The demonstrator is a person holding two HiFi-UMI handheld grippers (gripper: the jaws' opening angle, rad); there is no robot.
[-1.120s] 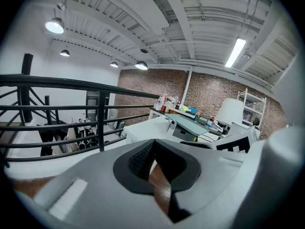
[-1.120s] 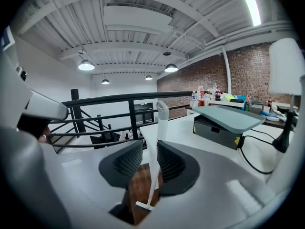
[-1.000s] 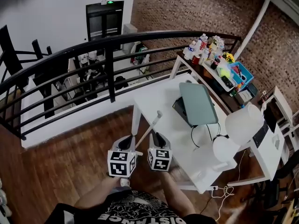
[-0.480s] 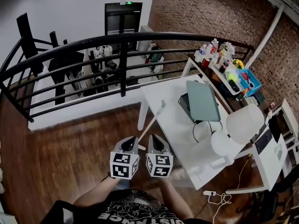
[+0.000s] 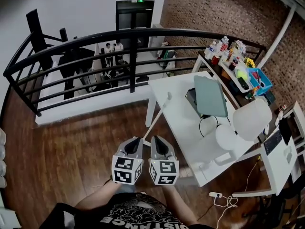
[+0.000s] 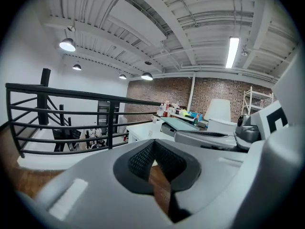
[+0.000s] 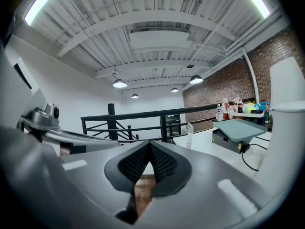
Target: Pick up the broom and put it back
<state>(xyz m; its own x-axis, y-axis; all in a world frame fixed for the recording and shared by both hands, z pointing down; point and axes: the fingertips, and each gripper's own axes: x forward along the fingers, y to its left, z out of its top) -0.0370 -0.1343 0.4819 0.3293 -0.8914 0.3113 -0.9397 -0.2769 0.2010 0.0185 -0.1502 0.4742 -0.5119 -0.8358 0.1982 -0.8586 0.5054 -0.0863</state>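
Observation:
The broom's pale wooden handle [image 5: 156,117] slants up from between my two grippers, and its white tip ends over the white table's near-left corner [image 5: 164,92]. The broom head is hidden below the grippers. My left gripper [image 5: 137,142] is shut, and the handle's lower end runs straight into its jaws. The right gripper [image 5: 156,140] sits close beside it, shut, slightly off the handle's line, with nothing visible between its pads. In the right gripper view the white tip [image 7: 189,130] stands just right of the closed right gripper [image 7: 150,144]. The left gripper [image 6: 151,144] shows its pads meeting.
A black metal railing [image 5: 133,56] curves along the drop-off ahead. The table carries a grey-green case [image 5: 209,95] and cables, with a white chair [image 5: 248,120] at its right. A shelf of bottles and bins [image 5: 233,61] stands by the brick wall. Dark wood floor [image 5: 71,147] spreads left.
Both grippers have moved together with the handle between them. The handle tip reaches higher in the head view, and the railing and table have shifted right.

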